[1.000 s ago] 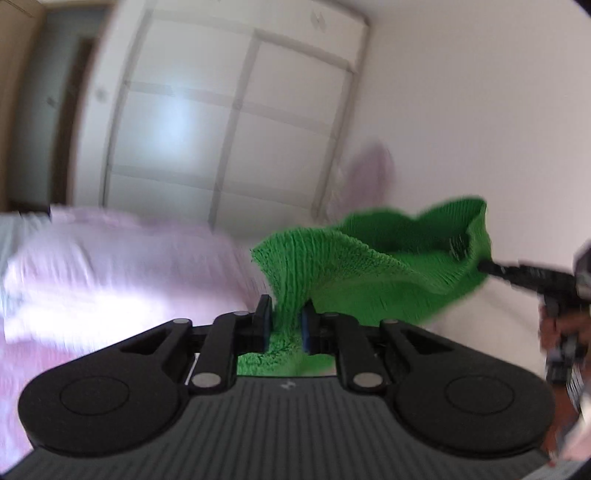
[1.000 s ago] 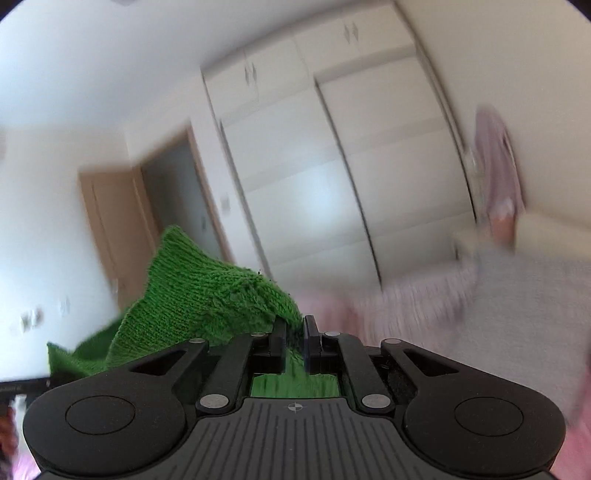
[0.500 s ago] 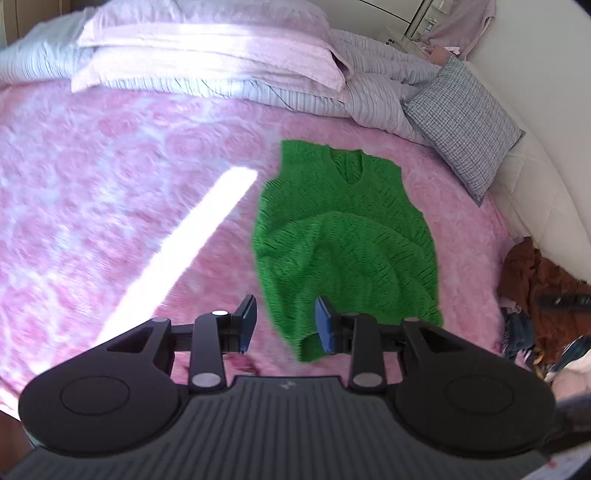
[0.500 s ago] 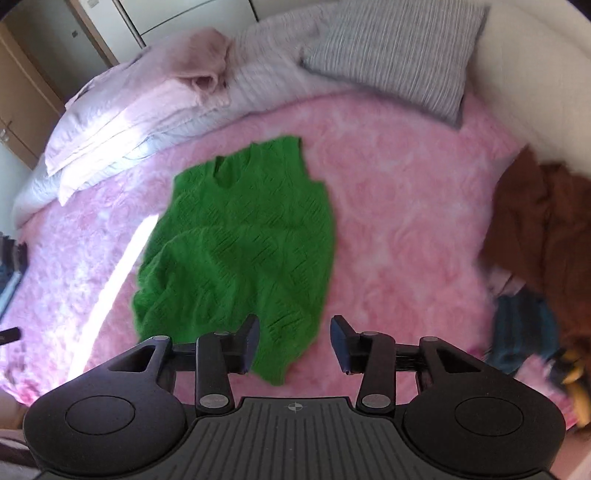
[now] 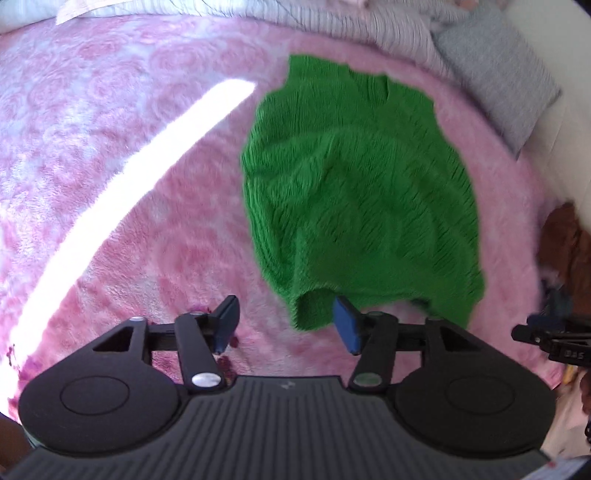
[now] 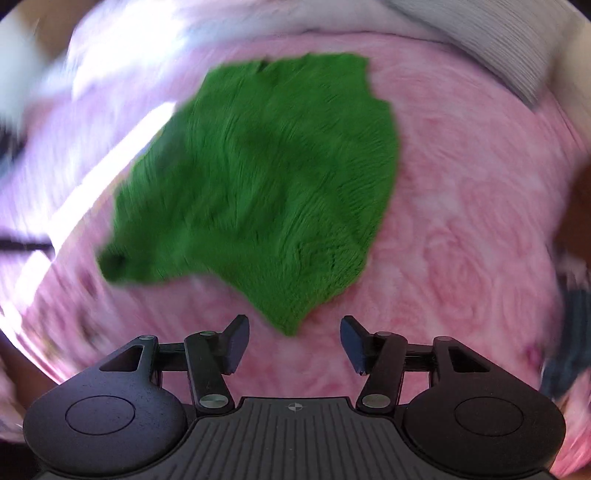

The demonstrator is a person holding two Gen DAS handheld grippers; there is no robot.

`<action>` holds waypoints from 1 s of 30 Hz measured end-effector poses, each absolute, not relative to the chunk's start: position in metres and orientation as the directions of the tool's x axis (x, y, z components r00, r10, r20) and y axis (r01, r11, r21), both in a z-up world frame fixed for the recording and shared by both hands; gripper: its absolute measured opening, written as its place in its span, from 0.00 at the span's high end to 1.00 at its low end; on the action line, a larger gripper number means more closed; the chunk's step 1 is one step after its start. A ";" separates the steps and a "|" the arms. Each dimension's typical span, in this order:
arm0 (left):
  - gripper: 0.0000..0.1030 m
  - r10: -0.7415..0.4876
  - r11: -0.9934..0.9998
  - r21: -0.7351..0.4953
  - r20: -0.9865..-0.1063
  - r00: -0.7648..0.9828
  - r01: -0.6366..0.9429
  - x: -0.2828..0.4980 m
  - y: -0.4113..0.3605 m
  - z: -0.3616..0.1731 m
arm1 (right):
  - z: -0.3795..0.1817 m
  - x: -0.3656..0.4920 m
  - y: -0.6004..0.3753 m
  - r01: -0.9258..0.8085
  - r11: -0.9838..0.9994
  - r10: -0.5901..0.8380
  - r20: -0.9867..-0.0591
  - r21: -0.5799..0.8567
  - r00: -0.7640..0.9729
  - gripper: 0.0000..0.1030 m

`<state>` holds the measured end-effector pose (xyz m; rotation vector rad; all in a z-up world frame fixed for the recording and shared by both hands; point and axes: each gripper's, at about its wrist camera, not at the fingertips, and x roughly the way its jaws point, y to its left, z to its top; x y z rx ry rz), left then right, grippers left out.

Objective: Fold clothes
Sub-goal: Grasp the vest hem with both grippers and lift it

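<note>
A green knitted vest (image 5: 354, 192) lies spread on the pink bed cover (image 5: 129, 206), neckline at the far end, hem rumpled at the near end. My left gripper (image 5: 286, 325) hovers open just before the vest's near left hem corner, nothing between its fingers. In the right wrist view the same green vest (image 6: 266, 184) is motion-blurred on the pink bed cover (image 6: 461, 240). My right gripper (image 6: 293, 345) is open and empty over the cover, just short of the near hem corner. The right gripper's tip (image 5: 546, 336) also shows at the left view's right edge.
A grey checked pillow (image 5: 495, 70) and striped bedding (image 5: 388, 26) lie at the far end of the bed. Brown and dark clothes (image 5: 565, 236) are piled at the right edge. A bright strip of sunlight (image 5: 136, 195) crosses the cover on the left.
A second ago both grippers held the vest up in the air, shut on it. They then let it go onto the bed, and now both stand wider open and closer to its hem.
</note>
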<state>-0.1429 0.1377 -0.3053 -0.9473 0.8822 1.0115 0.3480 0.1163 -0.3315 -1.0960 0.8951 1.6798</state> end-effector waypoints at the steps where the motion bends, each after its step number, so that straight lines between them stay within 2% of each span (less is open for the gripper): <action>1: 0.48 0.273 0.243 -0.215 -0.921 0.279 -0.946 -0.140 0.138 -0.315 | -0.344 0.340 0.115 -0.935 -0.352 0.302 -0.941 0.042 -0.156 0.50; 5: 0.45 0.259 0.228 -0.232 -0.922 0.289 -0.946 -0.132 0.139 -0.349 | -0.384 0.319 0.106 -0.904 -0.425 0.344 -0.932 -0.046 -0.115 0.50; 9: 0.45 0.257 0.183 -0.274 -0.914 0.315 -0.944 -0.121 0.142 -0.374 | -0.411 0.311 0.105 -0.913 -0.398 0.395 -0.915 -0.095 -0.077 0.52; 10: 0.50 0.262 0.170 -0.275 -0.913 0.312 -0.946 -0.118 0.143 -0.379 | -0.413 0.312 0.105 -0.920 -0.378 0.415 -0.907 -0.101 -0.071 0.58; 11: 0.56 0.267 0.154 -0.266 -0.916 0.300 -0.951 -0.116 0.144 -0.383 | -0.413 0.316 0.106 -0.928 -0.366 0.428 -0.898 -0.073 -0.098 0.91; 12: 0.79 0.274 0.140 -0.253 -0.919 0.283 -0.957 -0.115 0.145 -0.386 | -0.409 0.320 0.106 -0.938 -0.342 0.443 -0.890 -0.061 -0.104 1.00; 13: 0.98 0.285 0.136 -0.235 -0.921 0.265 -0.963 -0.115 0.146 -0.385 | -0.402 0.324 0.107 -0.947 -0.312 0.470 -0.879 -0.076 -0.084 1.00; 16: 0.99 0.403 0.208 -0.161 -0.884 0.235 -0.965 -0.122 0.138 -0.352 | -0.365 0.346 0.103 -0.961 -0.256 0.532 -0.845 -0.108 -0.047 1.00; 20: 0.99 0.502 0.497 0.046 -0.830 0.244 -0.867 -0.121 0.101 -0.301 | -0.322 0.386 0.082 -0.975 -0.209 0.515 -0.856 -0.078 -0.042 1.00; 23: 0.99 0.426 0.642 0.110 -0.874 0.234 -0.759 -0.115 0.071 -0.314 | -0.339 0.388 0.059 -0.955 -0.295 0.422 -0.902 -0.042 -0.091 1.00; 24: 0.99 0.388 0.653 0.105 -0.897 0.212 -0.750 -0.115 0.065 -0.328 | -0.356 0.383 0.056 -0.944 -0.331 0.342 -0.932 -0.004 -0.116 1.00; 27: 1.00 0.257 0.656 0.065 -0.956 0.142 -0.752 -0.118 0.059 -0.369 | -0.413 0.370 0.045 -0.924 -0.383 0.065 -0.998 -0.011 -0.015 1.00; 28: 0.99 0.226 0.651 0.060 -0.967 0.118 -0.757 -0.120 0.058 -0.376 | -0.422 0.371 0.043 -0.928 -0.371 0.021 -1.000 -0.027 0.021 1.00; 30: 0.93 0.205 0.619 0.035 -0.971 0.119 -0.784 -0.130 0.060 -0.376 | -0.413 0.383 0.043 -0.953 -0.302 0.053 -0.998 0.022 -0.040 0.99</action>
